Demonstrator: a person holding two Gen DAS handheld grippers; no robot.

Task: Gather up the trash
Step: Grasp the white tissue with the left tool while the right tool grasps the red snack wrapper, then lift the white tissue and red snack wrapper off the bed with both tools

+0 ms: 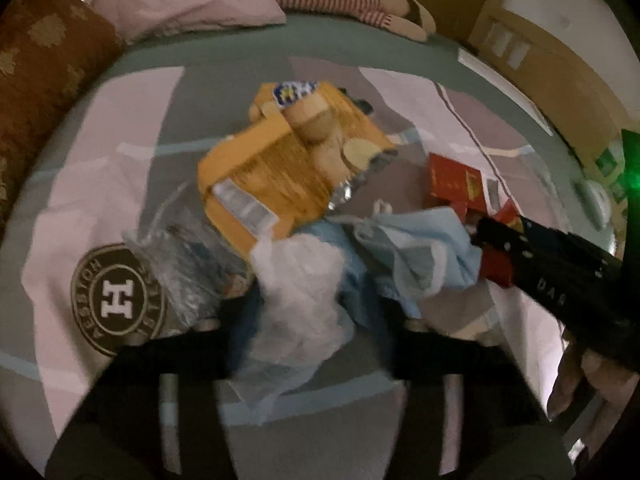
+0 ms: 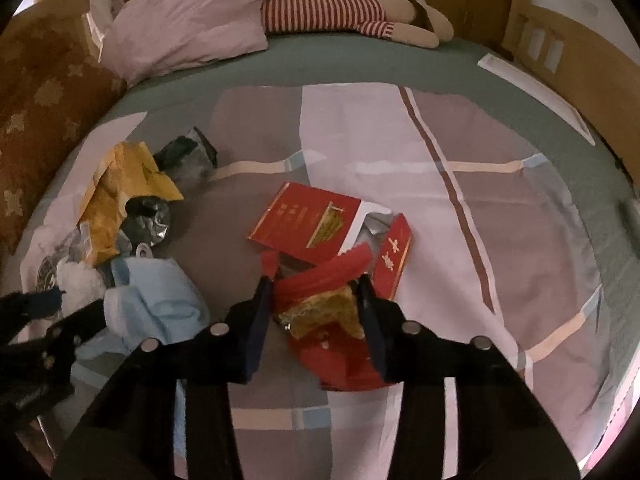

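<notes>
Bed filled both views, patchwork cover in pink, grey and green. Pink pillow upper left of the right wrist view, striped soft toy along the top edge; neither looked like trash.

Trash lay scattered centre and left of the cover. Yellow snack bag, torn open with foil showing, sat mid-frame in the left wrist view. Below it, a white plastic bag and a blue face mask, bunched close together, probably gathered into one heap. Crinkled clear wrapper to their left. Flattened red box centre of the right wrist view.

Right gripper was low over the cover, jaws pinching a crumpled red wrapper from both sides; likely gripped there to lift it whole.

Left gripper hovered at the white plastic bag, jaws spread on either side of it, nothing clamped yet. Blur hid exact contact.
</notes>
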